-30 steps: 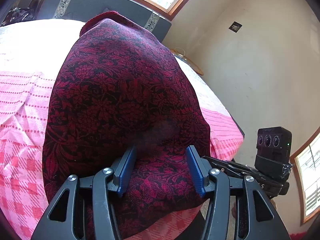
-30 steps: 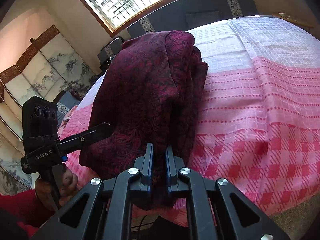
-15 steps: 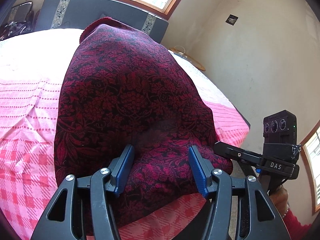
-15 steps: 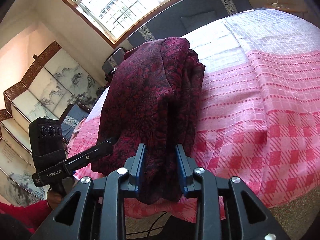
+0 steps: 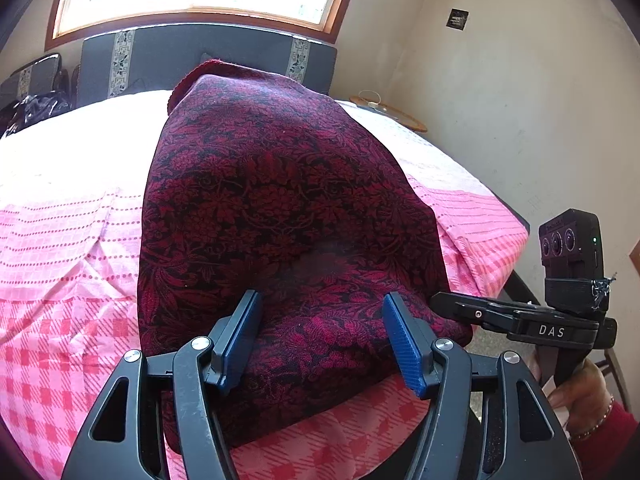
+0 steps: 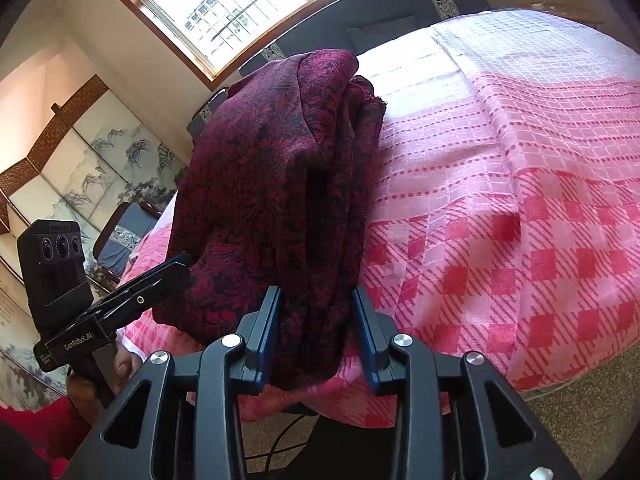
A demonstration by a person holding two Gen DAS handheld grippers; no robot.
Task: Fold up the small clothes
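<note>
A dark red floral garment (image 5: 280,216) lies folded lengthwise on the pink checked bedspread (image 5: 60,280), its near end hanging at the bed's front edge. My left gripper (image 5: 320,332) is open, its blue pads wide apart over the cloth's near end. In the right wrist view the garment (image 6: 272,184) shows its layered right edge. My right gripper (image 6: 316,328) is open, its pads on either side of that edge's near corner, not pinching it. Each gripper shows in the other's view, the right one (image 5: 520,316) beside the cloth and the left one (image 6: 132,300) at its left side.
A dark headboard (image 5: 200,56) and a window stand behind the bed. A painted folding screen (image 6: 80,168) and a chair stand to the left. The bed's front edge drops to a speckled floor (image 6: 580,392). A round side table (image 5: 388,114) sits by the wall.
My right gripper was shut on the garment's edge and has opened. My left gripper stayed open. Both drew back slightly and the cloth settled lower on the bed.
</note>
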